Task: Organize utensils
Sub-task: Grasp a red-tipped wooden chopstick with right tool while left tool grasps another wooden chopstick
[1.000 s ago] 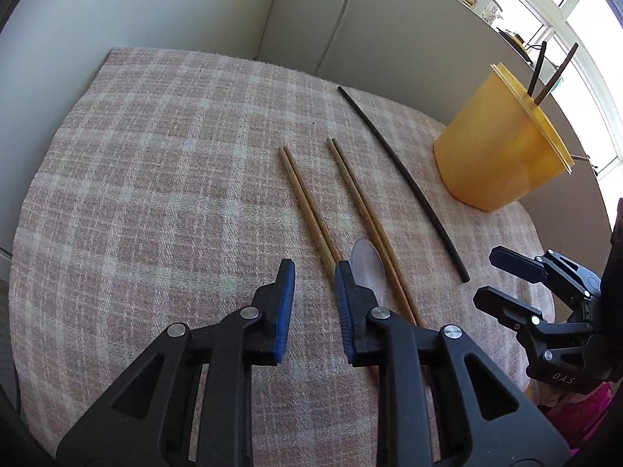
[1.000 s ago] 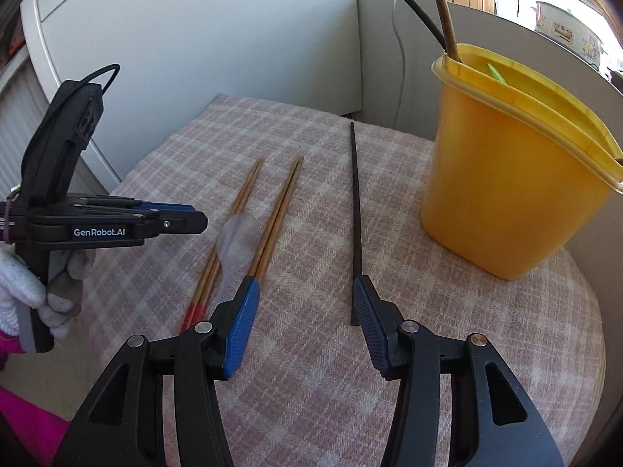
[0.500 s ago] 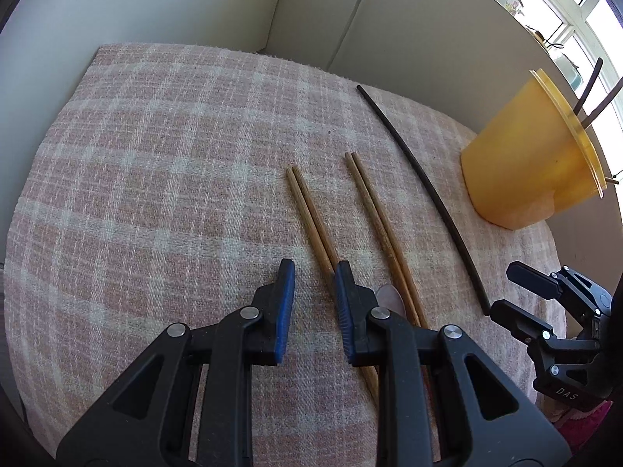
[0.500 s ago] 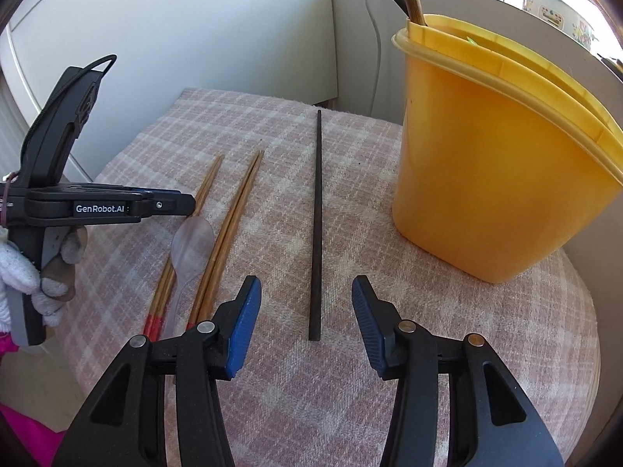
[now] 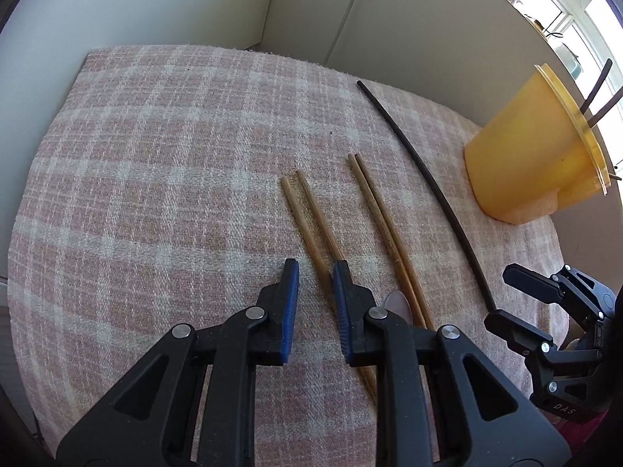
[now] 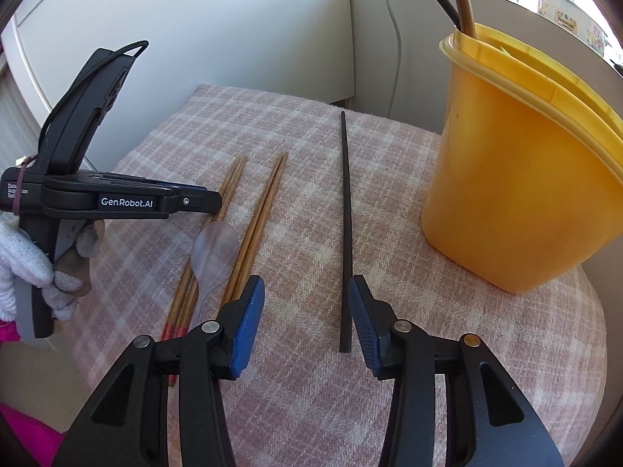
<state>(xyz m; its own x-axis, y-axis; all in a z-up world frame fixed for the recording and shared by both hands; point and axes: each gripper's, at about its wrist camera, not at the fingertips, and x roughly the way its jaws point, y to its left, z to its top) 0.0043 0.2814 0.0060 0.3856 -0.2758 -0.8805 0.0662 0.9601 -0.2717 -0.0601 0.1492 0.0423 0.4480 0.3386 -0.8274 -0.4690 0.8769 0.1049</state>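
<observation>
My left gripper point(image 5: 316, 268) hovers over the near part of the left wooden chopstick pair point(image 5: 307, 218), its jaws a narrow gap apart and pressing on nothing. A second wooden pair point(image 5: 381, 210) lies to the right, with a clear plastic spoon point(image 6: 214, 245) between the pairs. My right gripper point(image 6: 307, 284) straddles the near end of a black chopstick point(image 6: 345, 214). Its jaws are closing, and the stick lies untouched close to the right finger. The yellow tub point(image 6: 518, 194) stands at the right with a black and a wooden stick point(image 6: 463, 4) in it.
Everything lies on a pink plaid cloth point(image 5: 175, 194) over a small table, with white walls and a cable close behind. A gloved hand point(image 6: 19, 264) holds the left gripper point(image 6: 210, 202). The right gripper point(image 5: 502, 295) shows at the table's right edge.
My left gripper has shifted along the wooden chopsticks, and its right finger now hides most of the spoon. The right jaws have narrowed, and the black chopstick's end now sits between them.
</observation>
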